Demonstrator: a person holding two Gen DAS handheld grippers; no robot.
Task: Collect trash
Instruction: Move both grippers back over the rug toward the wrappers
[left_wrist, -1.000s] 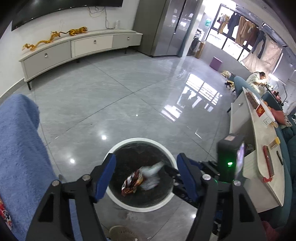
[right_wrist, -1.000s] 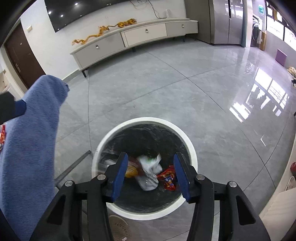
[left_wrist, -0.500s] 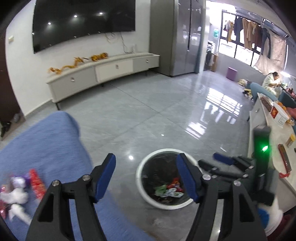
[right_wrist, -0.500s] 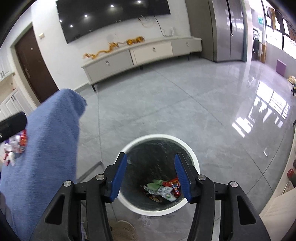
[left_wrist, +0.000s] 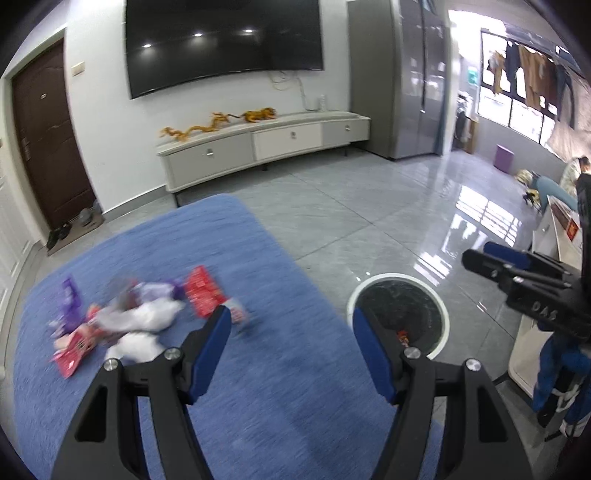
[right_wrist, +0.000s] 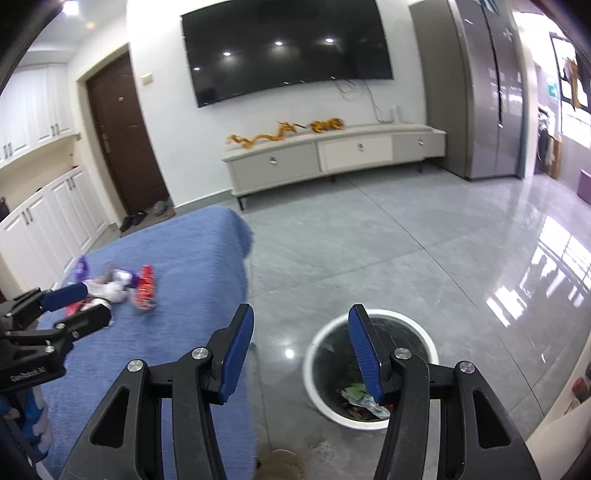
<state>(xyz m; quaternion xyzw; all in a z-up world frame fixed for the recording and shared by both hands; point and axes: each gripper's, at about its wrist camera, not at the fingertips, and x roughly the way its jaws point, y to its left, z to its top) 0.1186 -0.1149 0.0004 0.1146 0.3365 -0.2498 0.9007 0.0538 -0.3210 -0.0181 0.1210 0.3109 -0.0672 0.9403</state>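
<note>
Several crumpled wrappers (left_wrist: 129, 314), red, purple and white, lie in a blurred pile on a blue cloth-covered surface (left_wrist: 277, 369). My left gripper (left_wrist: 291, 325) hovers open and empty over the cloth, just right of the pile. The white-rimmed round bin (left_wrist: 397, 277) stands on the floor to its right. In the right wrist view my right gripper (right_wrist: 301, 325) is open and empty above the gap between the blue cloth (right_wrist: 192, 277) and the bin (right_wrist: 406, 317). Discarded wrappers (right_wrist: 358, 395) lie inside the bin. The left gripper (right_wrist: 88, 304) shows near the pile (right_wrist: 114, 284).
Glossy grey floor (right_wrist: 406, 240) stretches to a low TV cabinet (right_wrist: 332, 155) under a wall TV. A dark door (right_wrist: 122, 140) and white cupboards (right_wrist: 48, 221) are at left, a tall fridge (right_wrist: 480, 92) at right. A white table (left_wrist: 554, 236) stands beyond the bin.
Both grippers have risen and swung left, away from directly over the bin toward the blue cloth. The wrapper pile has come into view. Neither jaw opening has changed.
</note>
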